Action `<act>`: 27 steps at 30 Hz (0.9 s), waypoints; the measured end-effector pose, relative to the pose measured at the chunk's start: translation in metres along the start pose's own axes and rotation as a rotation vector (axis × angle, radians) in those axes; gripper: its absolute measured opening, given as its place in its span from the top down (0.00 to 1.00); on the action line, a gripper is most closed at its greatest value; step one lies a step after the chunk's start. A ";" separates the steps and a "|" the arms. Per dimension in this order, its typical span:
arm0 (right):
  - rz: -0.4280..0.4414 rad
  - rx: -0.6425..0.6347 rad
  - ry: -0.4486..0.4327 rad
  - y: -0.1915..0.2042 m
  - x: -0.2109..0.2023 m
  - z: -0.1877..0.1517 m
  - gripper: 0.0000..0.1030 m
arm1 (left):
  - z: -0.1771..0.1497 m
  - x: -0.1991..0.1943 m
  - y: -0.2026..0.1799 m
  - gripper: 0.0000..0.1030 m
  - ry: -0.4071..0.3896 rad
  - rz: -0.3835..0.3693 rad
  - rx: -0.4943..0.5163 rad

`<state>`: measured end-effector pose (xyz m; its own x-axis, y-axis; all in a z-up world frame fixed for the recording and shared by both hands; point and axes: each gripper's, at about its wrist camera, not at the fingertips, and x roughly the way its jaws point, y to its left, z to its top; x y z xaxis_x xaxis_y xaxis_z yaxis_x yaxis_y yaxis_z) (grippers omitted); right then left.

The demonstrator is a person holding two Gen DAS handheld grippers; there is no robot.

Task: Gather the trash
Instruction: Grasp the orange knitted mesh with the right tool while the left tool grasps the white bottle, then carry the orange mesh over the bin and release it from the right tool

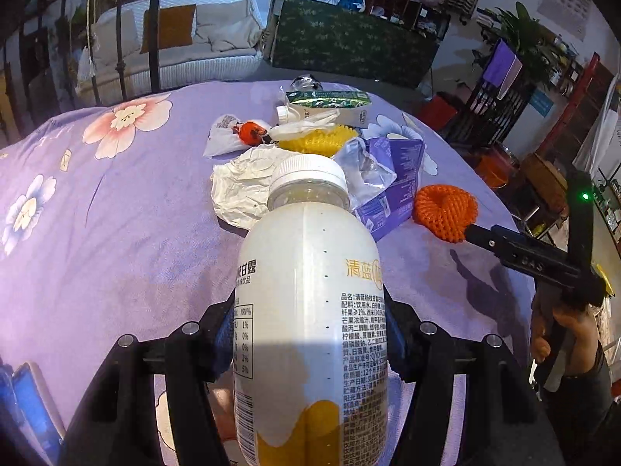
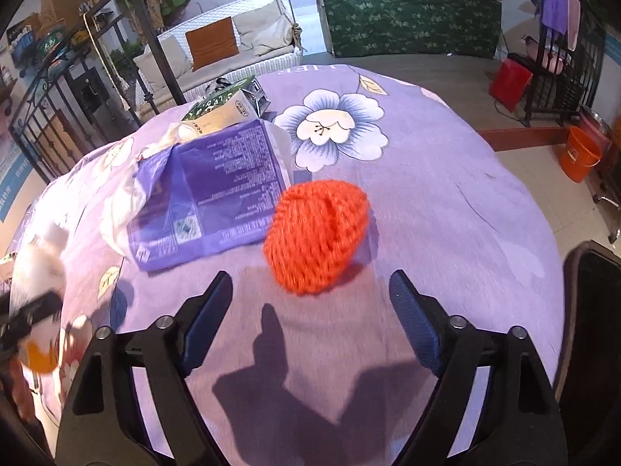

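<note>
My left gripper (image 1: pixel 308 330) is shut on a white drink bottle (image 1: pixel 306 256) with a white cap and a yellow base, held above the purple flowered tablecloth (image 1: pixel 116 213). An orange foam net (image 2: pixel 316 233) lies on the cloth just beyond the fingertips of my right gripper (image 2: pixel 310 283), which stands open with nothing between its pads. Left of the net lies a purple wrapper (image 2: pixel 209 194). Further trash sits in a heap: crumpled white paper (image 1: pixel 240 190), a yellow foam net (image 1: pixel 318 139) and a green carton (image 1: pixel 330 103).
The round table's edge drops to a tiled floor on the right, where an orange bucket (image 2: pixel 580 153) and a red bag (image 2: pixel 510 83) stand. A dark chair back (image 2: pixel 590 310) rises at the right edge. A white swing sofa (image 2: pixel 233 46) is behind the table.
</note>
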<state>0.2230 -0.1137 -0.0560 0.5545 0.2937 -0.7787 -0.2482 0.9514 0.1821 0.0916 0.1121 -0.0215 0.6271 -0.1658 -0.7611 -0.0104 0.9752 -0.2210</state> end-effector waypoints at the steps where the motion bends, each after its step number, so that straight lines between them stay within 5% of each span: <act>1: -0.004 -0.003 0.004 0.000 0.003 0.002 0.28 | -0.001 -0.001 -0.002 0.42 -0.004 -0.014 -0.006; 3: -0.023 -0.011 0.021 0.001 0.014 0.007 0.35 | -0.003 -0.001 -0.005 0.42 -0.001 -0.038 -0.022; 7: -0.021 -0.003 0.062 -0.001 0.030 0.012 0.68 | -0.007 0.001 -0.012 0.42 -0.008 -0.050 -0.023; 10: -0.026 -0.002 0.046 0.001 0.029 0.008 0.77 | -0.010 0.001 -0.014 0.42 -0.007 -0.063 -0.032; 27: -0.045 0.071 -0.116 -0.026 -0.059 -0.034 0.79 | -0.017 0.010 -0.053 0.42 -0.011 -0.170 0.000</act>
<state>0.1704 -0.1587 -0.0353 0.6531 0.2558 -0.7128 -0.1665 0.9667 0.1943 0.0849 0.0563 -0.0283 0.6281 -0.3267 -0.7062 0.0965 0.9333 -0.3459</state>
